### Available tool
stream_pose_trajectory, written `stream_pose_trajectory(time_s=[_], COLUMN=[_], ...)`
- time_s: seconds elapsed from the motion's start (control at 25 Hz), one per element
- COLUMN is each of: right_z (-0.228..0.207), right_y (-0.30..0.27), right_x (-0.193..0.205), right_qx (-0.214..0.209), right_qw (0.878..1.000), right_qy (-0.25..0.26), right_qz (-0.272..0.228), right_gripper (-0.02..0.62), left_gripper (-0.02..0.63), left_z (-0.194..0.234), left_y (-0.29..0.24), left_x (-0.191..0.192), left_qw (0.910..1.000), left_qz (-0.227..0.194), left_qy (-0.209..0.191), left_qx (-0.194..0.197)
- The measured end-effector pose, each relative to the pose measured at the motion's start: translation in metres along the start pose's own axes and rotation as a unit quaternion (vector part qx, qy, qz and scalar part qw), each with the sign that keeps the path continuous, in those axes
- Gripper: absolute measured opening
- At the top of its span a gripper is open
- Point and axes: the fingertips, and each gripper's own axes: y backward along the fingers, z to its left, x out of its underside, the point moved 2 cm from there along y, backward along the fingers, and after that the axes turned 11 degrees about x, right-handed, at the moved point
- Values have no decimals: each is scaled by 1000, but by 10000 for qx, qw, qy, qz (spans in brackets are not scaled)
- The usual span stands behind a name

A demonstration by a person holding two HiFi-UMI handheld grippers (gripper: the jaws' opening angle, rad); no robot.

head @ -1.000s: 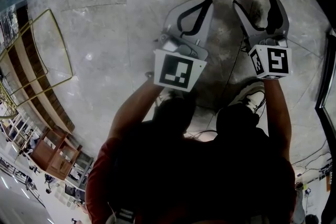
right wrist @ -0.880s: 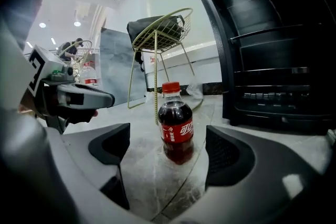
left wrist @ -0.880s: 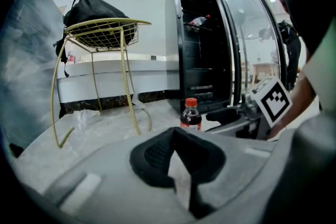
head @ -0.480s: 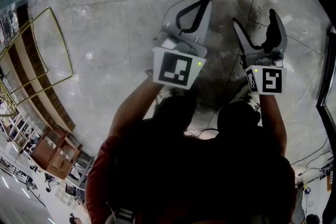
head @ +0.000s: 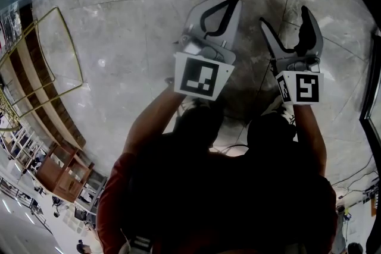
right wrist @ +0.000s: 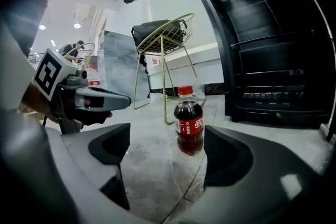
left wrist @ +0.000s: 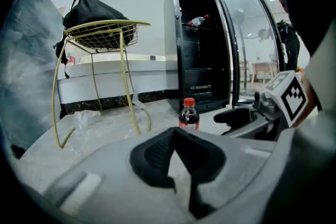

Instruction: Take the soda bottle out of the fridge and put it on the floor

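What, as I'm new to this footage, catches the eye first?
A small dark soda bottle with a red cap stands upright on the grey marble floor, just beyond the right tongs, whose jaws are apart and empty. Behind it stands a tall black fridge with its glass door open. The left tongs are shut on nothing.

floor (head: 119,38): grey veined stone tile, smooth, low sheen. soda bottle (right wrist: 189,123): clear glossy plastic, red plastic cap, glossy red label. left claw (left wrist: 174,134) and right claw (right wrist: 167,139): matt grey plastic shells, black ribbed rubbery pads (left wrist: 152,155). wire stand (left wrist: 113,34): yellow-coated metal. bag (left wrist: 94,10): black cloth. fridge (right wrist: 273,60): glossy black, glass door (left wrist: 247,34).
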Motion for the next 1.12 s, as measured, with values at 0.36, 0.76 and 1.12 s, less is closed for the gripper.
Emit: stream_pose_trajectory(time_s=[0.36,0.76,1.12], right_z=[1,2,3], right_y=[-1,0,3], right_x=[1,3,3], right_qx=[2,-59,-128], right_qw=[10000,9999,9998], right_qy=[20,24,17], right_qz=[60,139,144], right_gripper=[434,384,268], left_gripper=[0,0,0], left_z=[2,4,3], left_y=[0,1,0], left_x=[0,2,3], left_qw=[10000,10000,10000], left_qz=[9,27,29], left_qy=[-19,-36,-22], left_qx=[-18,-49,-42])
